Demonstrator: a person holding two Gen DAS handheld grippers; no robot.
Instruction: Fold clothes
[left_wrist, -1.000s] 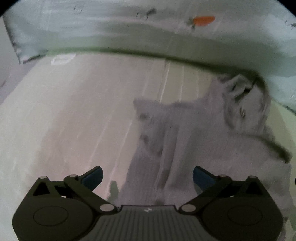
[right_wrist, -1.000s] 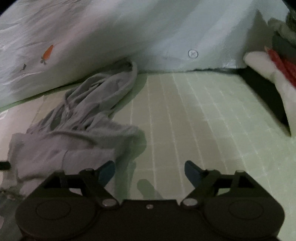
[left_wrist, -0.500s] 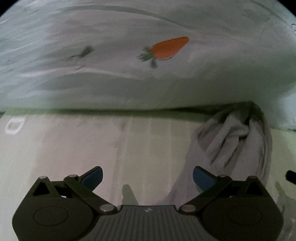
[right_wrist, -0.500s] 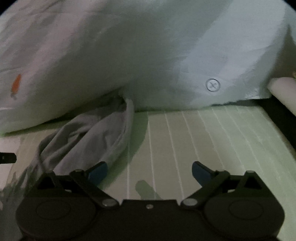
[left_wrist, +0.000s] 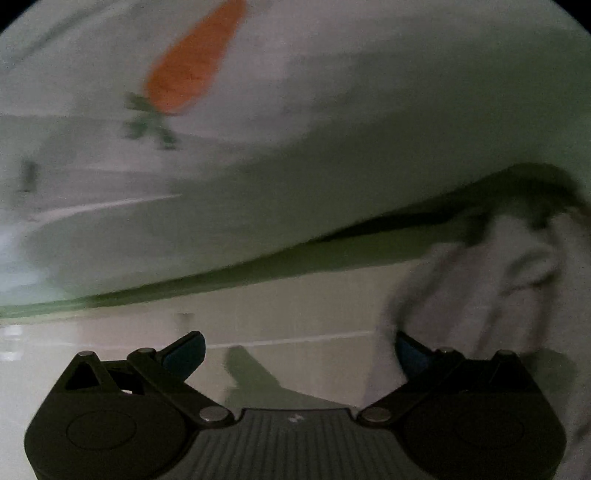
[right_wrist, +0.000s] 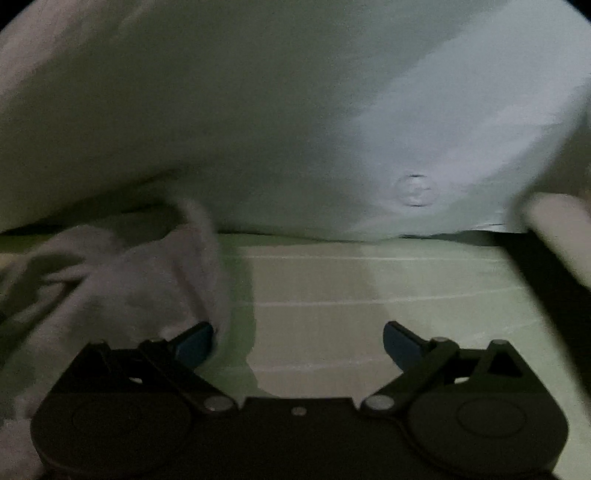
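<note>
Two grippers, both spread wide and empty: the left gripper (left_wrist: 299, 349) and the right gripper (right_wrist: 298, 341), whose jaws have just been opening with nothing between them. The grey garment (left_wrist: 491, 280) lies crumpled at the right of the left view and at the lower left of the right view, partly under the pale quilt (right_wrist: 258, 110). I think each gripper should pinch one free edge, not the bunched middle. The cloth looks soft and limp; the green sheet (right_wrist: 369, 295) is flat, with thin white lines.
</note>
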